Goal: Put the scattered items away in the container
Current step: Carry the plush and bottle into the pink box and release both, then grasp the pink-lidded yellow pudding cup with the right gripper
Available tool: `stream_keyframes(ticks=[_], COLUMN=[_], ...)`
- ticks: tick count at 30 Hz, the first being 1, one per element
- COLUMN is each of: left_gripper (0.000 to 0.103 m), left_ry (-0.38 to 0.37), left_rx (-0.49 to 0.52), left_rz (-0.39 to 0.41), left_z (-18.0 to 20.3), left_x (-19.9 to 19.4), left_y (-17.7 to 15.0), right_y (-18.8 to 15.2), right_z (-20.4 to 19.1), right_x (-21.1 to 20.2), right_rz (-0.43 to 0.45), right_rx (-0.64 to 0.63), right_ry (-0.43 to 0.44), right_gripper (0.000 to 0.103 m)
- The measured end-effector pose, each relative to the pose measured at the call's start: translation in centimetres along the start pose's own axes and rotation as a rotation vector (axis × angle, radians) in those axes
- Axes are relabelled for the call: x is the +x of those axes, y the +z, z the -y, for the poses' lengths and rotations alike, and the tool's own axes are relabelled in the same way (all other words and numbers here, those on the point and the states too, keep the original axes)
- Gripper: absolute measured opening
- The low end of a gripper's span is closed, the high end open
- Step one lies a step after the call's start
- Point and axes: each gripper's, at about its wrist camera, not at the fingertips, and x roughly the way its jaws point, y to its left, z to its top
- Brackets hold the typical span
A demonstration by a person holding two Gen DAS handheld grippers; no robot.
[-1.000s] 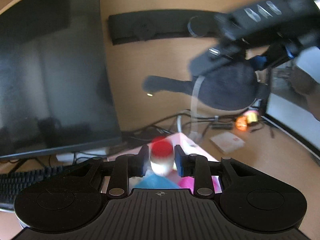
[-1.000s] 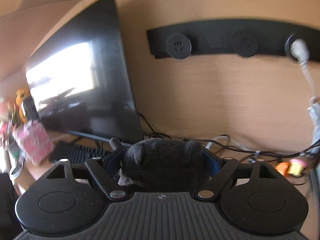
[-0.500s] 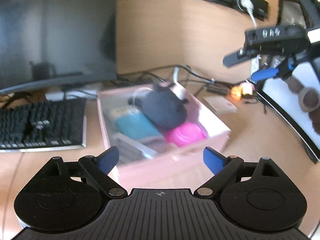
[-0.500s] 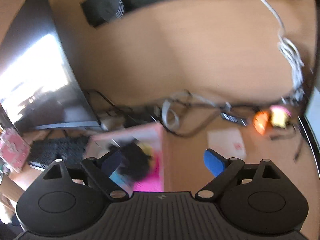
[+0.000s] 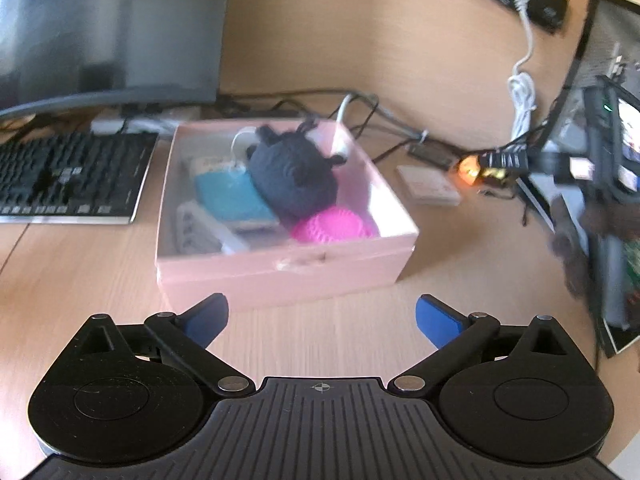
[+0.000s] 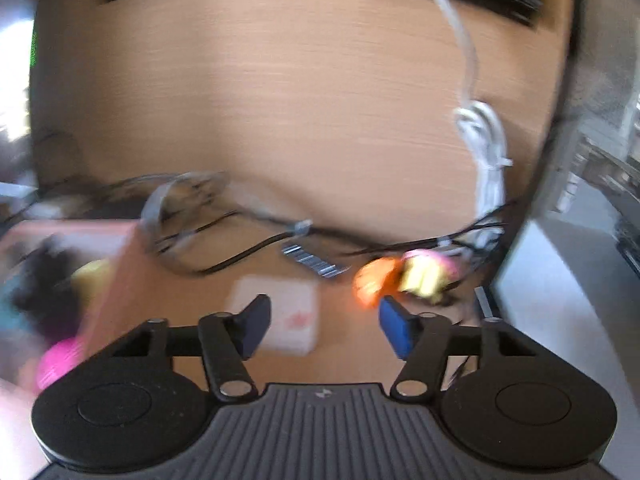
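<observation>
The pink box (image 5: 288,258) stands on the desk just beyond my left gripper (image 5: 320,308). Its jaws are opening wide and nothing is between them. Inside the box lie a dark plush toy (image 5: 292,176), a teal item (image 5: 228,192) and a magenta ball (image 5: 332,228). My right gripper (image 6: 325,312) is to the right of the box (image 6: 120,272), jaws closing with nothing pressed between them. A flat white card pack (image 6: 292,304) lies on the desk beyond its fingers. An orange and yellow toy (image 6: 376,280) sits just past the right finger. Both also show in the left wrist view: pack (image 5: 428,186), toy (image 5: 470,166).
A black keyboard (image 5: 68,176) lies left of the box, under a dark monitor (image 5: 100,28). Black cables (image 6: 248,248) and a bundled white cable (image 6: 488,160) run along the back wall. A second screen (image 5: 600,80) stands at the right edge.
The left gripper let go of a red-capped bottle and spread wide. The right gripper released the dark plush, which now lies in the box, dropped toward the desk, and its jaws narrowed.
</observation>
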Motion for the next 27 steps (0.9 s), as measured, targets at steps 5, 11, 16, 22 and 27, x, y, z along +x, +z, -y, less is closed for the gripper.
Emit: stream_keyframes(ticks=[5, 11, 16, 22, 27], left_gripper=[0.102, 0.102, 0.102, 0.102, 0.102], left_ry=[0.024, 0.077, 0.087, 0.020, -0.029], left_rx=[0.002, -0.025, -0.008, 0.075, 0.151], left_rz=[-0.054, -0.068, -0.063, -0.081, -0.096], left_z=[0.5, -0.1, -0.1, 1.8, 3.6], left_x=[-1.0, -2.0, -1.5, 0.1, 1.0], left_y=[-1.4, -2.1, -1.8, -1.8, -2.6], right_y=[0.4, 0.4, 0.3, -0.9, -3.7], right_z=[0.6, 0.6, 0.5, 1.4, 1.1], right_x=[6.7, 11.7, 11.8, 6.3, -0.1], right_rz=[0.027, -0.030, -0.087, -0.075, -0.088], right_rx=[0.036, 0.018, 0.006, 0.056, 0.023], right_ry=[-0.112, -0.160, -0.109, -0.047, 0.085], right_gripper=[0.049, 0.049, 0.010, 0.006, 0.006])
